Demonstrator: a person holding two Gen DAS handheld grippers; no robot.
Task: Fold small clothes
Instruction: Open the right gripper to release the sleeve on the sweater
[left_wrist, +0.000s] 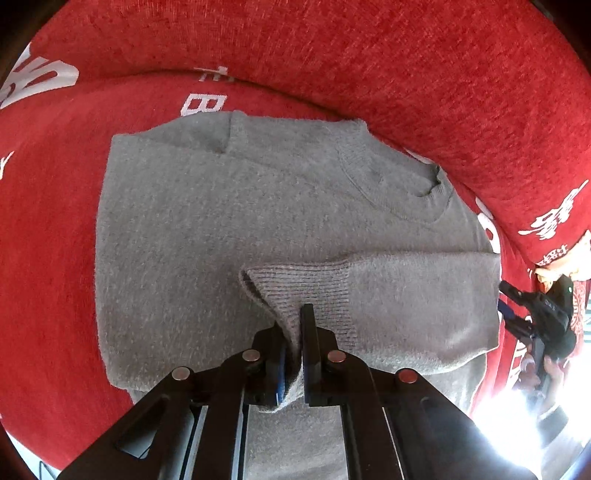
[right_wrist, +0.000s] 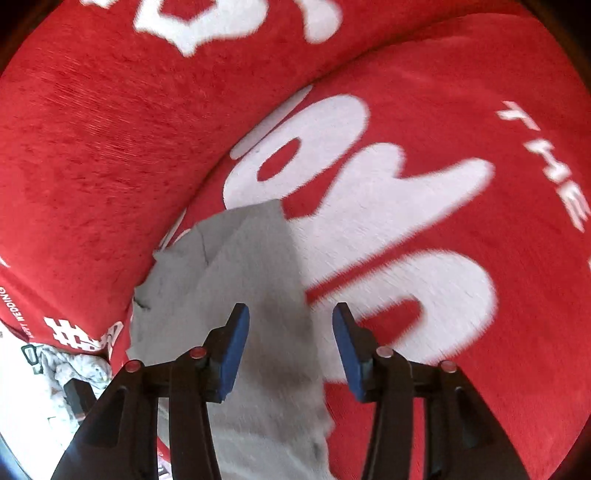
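A grey knit sweater (left_wrist: 207, 221) lies flat on a red cushion, collar (left_wrist: 399, 184) at the far right. One sleeve is folded across the body. My left gripper (left_wrist: 293, 332) is shut on the ribbed cuff (left_wrist: 310, 291) of that sleeve, just above the sweater's body. In the right wrist view, my right gripper (right_wrist: 290, 347) is open and empty, its blue pads (right_wrist: 232, 354) straddling the edge of the sweater (right_wrist: 240, 266). The right gripper also shows in the left wrist view (left_wrist: 539, 321), beyond the sweater's right edge.
The red seat cushion (left_wrist: 48, 240) with white lettering (right_wrist: 332, 162) carries the sweater. A red backrest (left_wrist: 406, 66) rises behind it. A crumpled white cloth (right_wrist: 74, 369) lies at the lower left of the right wrist view. Bright glare sits at the lower right (left_wrist: 535, 417).
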